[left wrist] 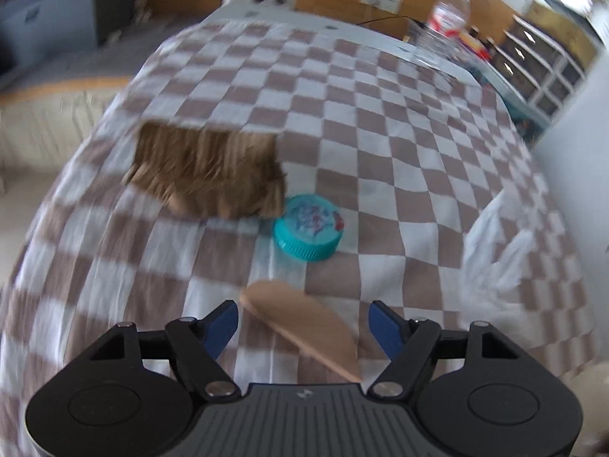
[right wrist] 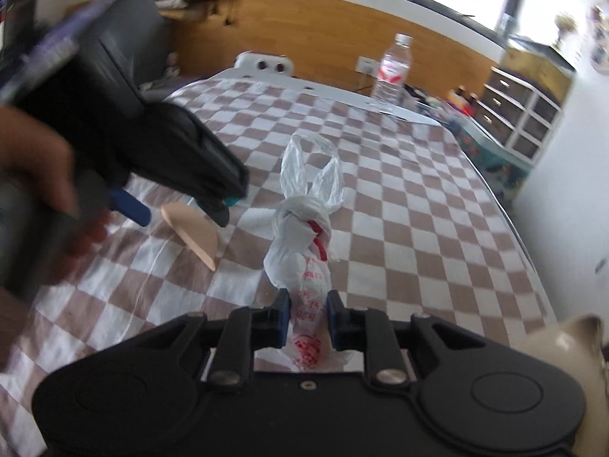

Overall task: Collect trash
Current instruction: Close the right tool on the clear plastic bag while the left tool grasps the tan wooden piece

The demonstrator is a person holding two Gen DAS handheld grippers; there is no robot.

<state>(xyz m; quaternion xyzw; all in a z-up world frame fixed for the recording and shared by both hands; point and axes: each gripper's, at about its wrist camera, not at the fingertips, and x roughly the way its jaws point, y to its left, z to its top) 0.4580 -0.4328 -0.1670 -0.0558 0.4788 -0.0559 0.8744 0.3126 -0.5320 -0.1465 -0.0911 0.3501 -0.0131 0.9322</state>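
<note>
A checkered cloth [left wrist: 380,114] covers the table. My left gripper [left wrist: 302,312] is open and points down at a flat tan curved piece [left wrist: 300,323], which lies between its blue fingers with gaps on both sides. Just beyond lie a teal round lid [left wrist: 308,226] and a brown piece of corrugated cardboard [left wrist: 209,169]. In the right wrist view, my right gripper [right wrist: 309,316] is shut on the lower end of a knotted white plastic bag [right wrist: 300,243] with red print. The left gripper [right wrist: 179,205], held by a hand [right wrist: 34,175], hovers over the tan piece [right wrist: 192,230] to the bag's left.
A clear water bottle [right wrist: 392,68] stands at the far edge of the table. A white drawer unit [right wrist: 521,114] is against the wall on the right. A cream-coloured object [right wrist: 571,339] sits at the near right. A dark chair stands behind the table on the left.
</note>
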